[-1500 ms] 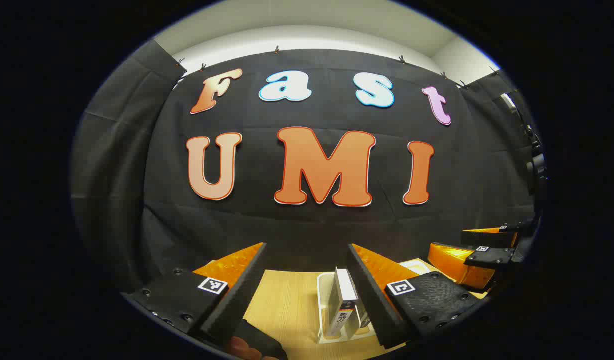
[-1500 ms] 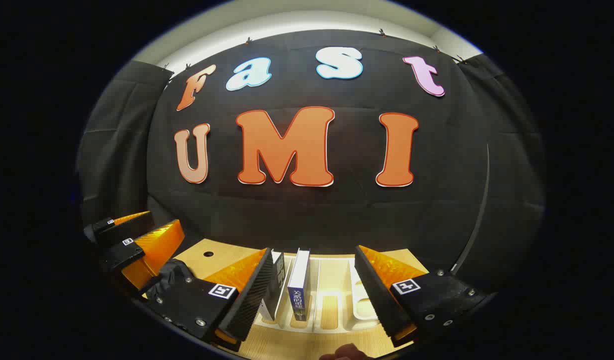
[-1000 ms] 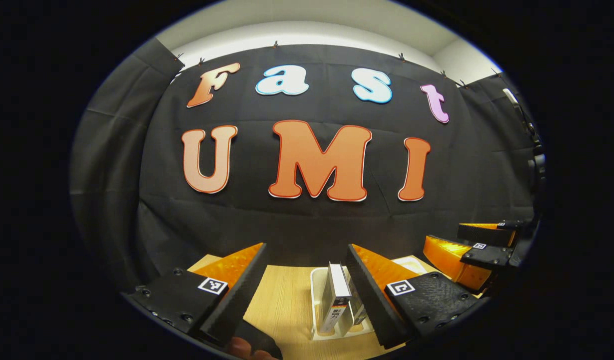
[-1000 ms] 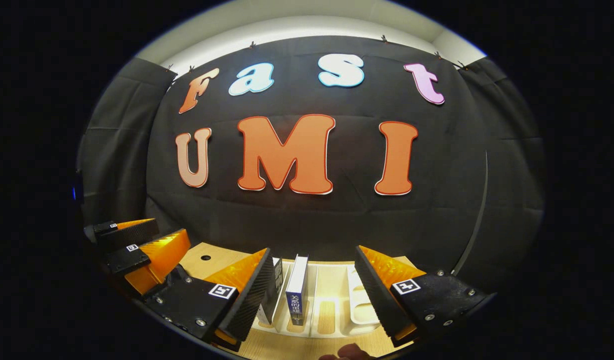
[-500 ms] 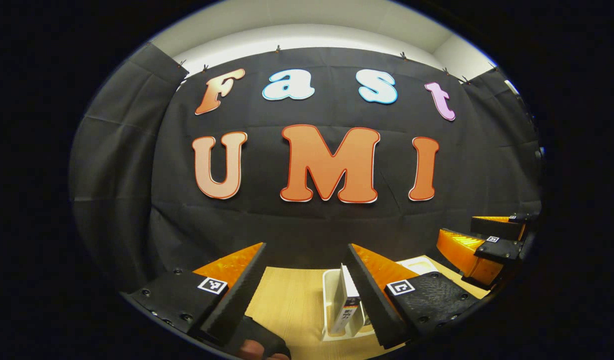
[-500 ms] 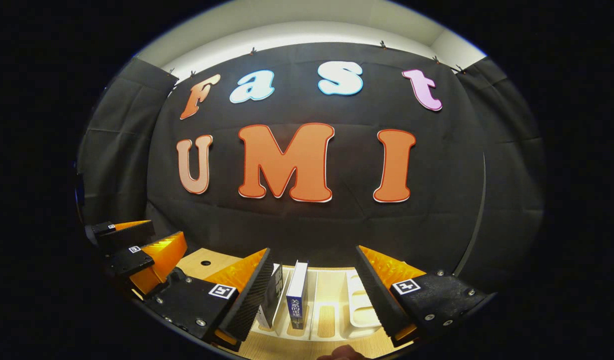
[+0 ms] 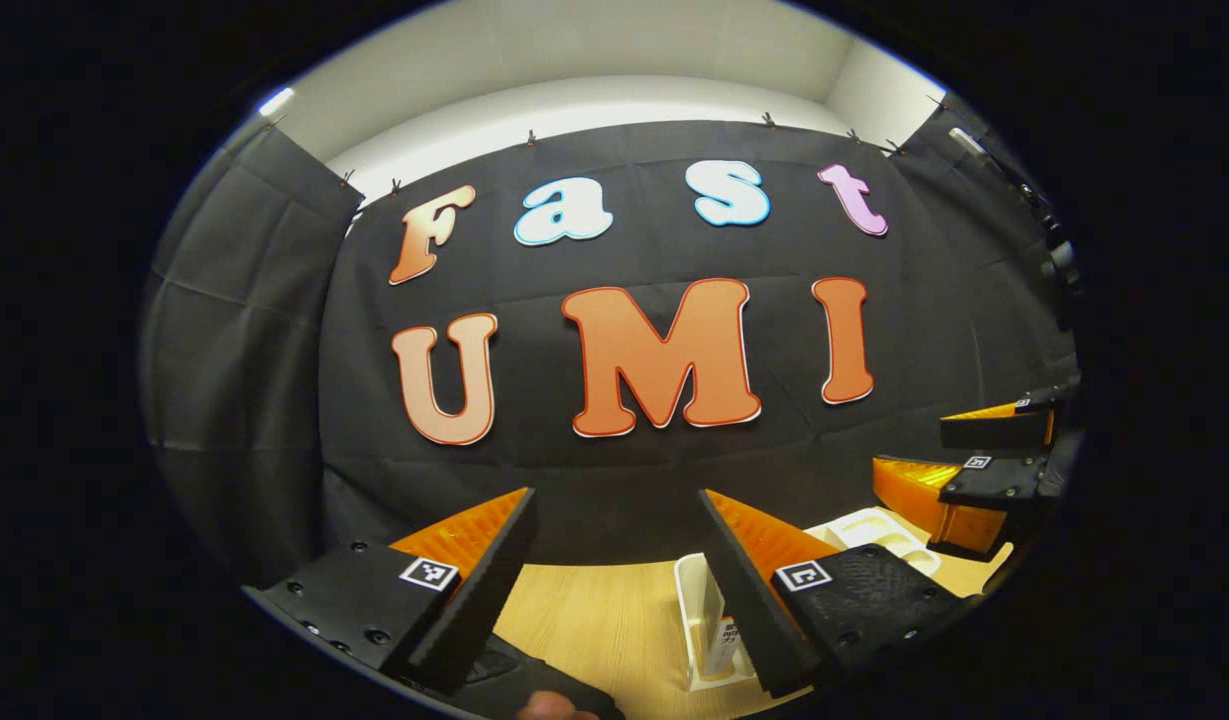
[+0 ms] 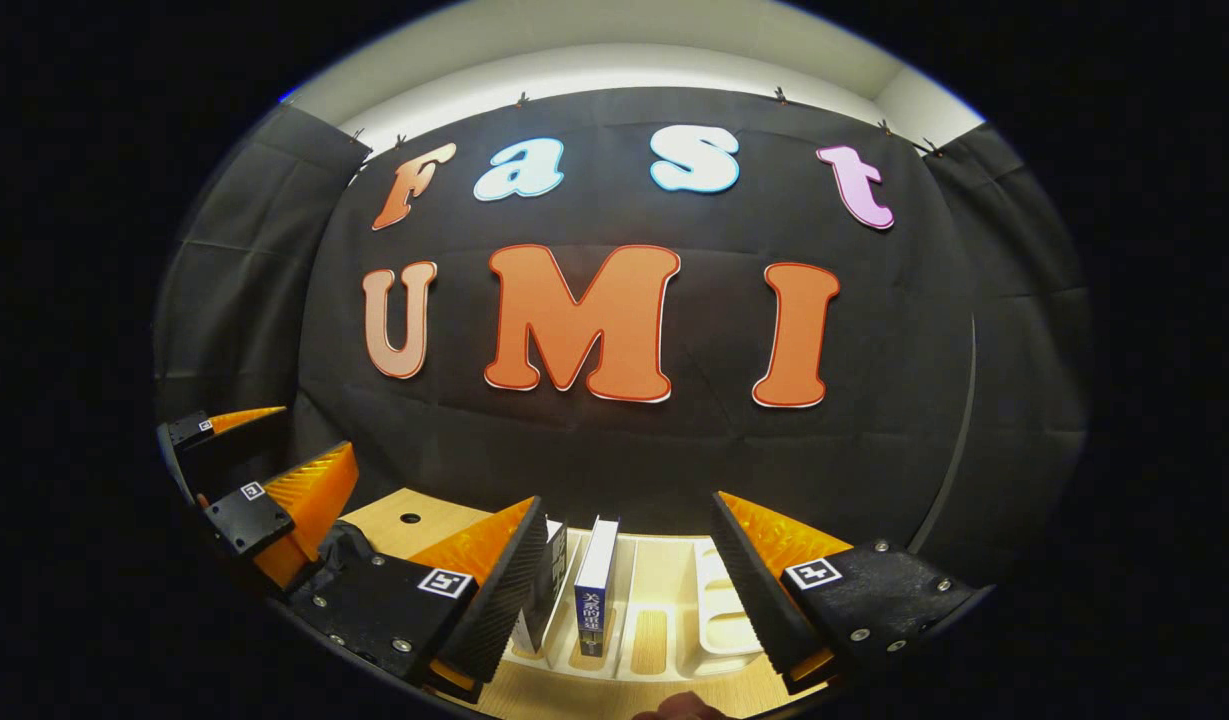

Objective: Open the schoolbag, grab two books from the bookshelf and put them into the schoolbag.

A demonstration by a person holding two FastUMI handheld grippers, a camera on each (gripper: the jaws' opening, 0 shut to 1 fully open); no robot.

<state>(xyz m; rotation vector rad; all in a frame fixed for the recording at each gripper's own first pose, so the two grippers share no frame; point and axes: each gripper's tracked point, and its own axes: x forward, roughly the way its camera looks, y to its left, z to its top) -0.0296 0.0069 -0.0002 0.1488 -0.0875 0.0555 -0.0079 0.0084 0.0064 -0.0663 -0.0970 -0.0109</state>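
We see two upright books blocking the bookshelf's left slots, its right slots open to us, bare table leftward.

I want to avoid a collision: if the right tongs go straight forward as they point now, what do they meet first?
Most likely the upright blue-spined book in the white bookshelf, which stands between the open fingers of the right tongs. A second book leans close beside the left finger. Depth is unclear.
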